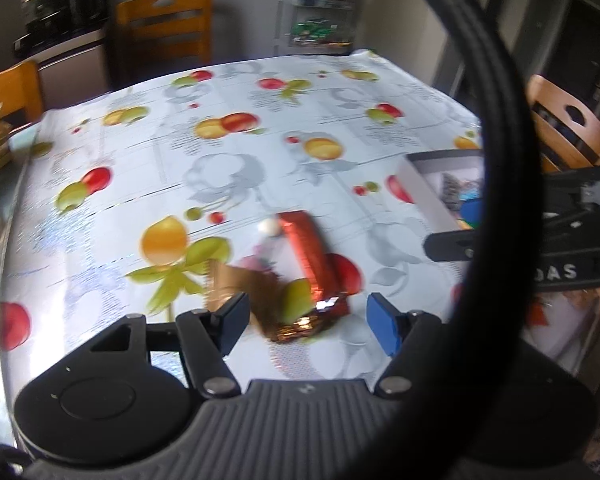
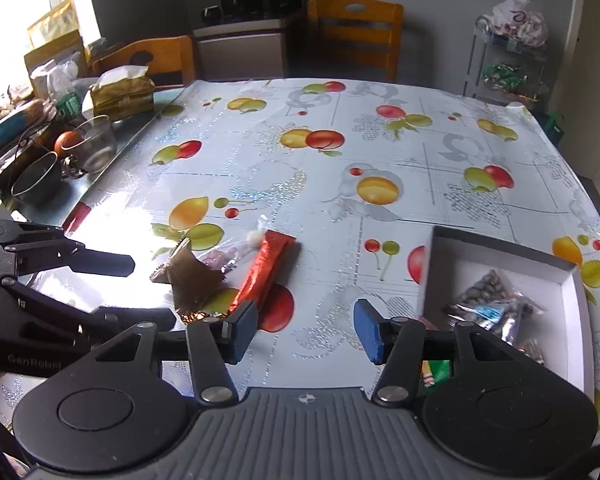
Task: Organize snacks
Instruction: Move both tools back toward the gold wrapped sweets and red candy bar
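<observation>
I see an orange-red foil bar (image 2: 266, 270), a brown wrapper (image 2: 190, 278) left of it, a white box (image 2: 500, 258) right of it, fruit-print pale-blue cloth on the bench (image 2: 340, 152).

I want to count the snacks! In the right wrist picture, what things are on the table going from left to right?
Brown wrapper → orange-red snack bar → white box with snack packets inside.

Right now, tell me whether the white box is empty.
Not empty. The white box already holds snack packets on its floor.
</observation>
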### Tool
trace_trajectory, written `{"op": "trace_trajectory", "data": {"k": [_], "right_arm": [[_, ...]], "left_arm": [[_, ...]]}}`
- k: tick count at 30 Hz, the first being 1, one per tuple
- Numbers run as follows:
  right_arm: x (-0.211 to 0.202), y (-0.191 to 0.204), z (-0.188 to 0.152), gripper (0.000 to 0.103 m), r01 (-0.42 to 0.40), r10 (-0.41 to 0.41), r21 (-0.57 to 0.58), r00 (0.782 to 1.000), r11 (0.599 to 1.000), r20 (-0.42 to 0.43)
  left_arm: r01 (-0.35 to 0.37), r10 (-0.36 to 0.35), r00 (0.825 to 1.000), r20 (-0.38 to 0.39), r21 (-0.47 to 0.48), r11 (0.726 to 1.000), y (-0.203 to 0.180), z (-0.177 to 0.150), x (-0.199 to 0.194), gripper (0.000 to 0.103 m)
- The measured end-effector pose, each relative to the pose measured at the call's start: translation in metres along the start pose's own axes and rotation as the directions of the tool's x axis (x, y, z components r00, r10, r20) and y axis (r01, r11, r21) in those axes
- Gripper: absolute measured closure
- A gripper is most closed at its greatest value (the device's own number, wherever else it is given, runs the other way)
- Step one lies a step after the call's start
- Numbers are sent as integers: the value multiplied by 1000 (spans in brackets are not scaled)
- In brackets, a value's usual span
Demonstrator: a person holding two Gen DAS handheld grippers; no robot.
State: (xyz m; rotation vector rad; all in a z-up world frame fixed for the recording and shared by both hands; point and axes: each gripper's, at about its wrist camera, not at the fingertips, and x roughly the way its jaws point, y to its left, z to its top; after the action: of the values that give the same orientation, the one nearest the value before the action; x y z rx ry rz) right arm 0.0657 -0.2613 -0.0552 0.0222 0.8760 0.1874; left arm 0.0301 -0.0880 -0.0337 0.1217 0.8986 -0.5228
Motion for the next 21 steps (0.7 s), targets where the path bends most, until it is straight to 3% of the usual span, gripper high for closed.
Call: {"op": "trace_trajectory", "data": {"k": [11, 21], "right_arm": [[21, 13, 13, 48, -25, 24, -42, 999, 999, -22], [43, 15, 20, 48, -38, 36, -33, 998, 999, -56]], "left_arm": [[-90, 87, 996, -30, -155, 984, 37, -2, 13, 39], [-73, 66, 997, -45, -199, 977, 52, 0, 24, 39]]}}
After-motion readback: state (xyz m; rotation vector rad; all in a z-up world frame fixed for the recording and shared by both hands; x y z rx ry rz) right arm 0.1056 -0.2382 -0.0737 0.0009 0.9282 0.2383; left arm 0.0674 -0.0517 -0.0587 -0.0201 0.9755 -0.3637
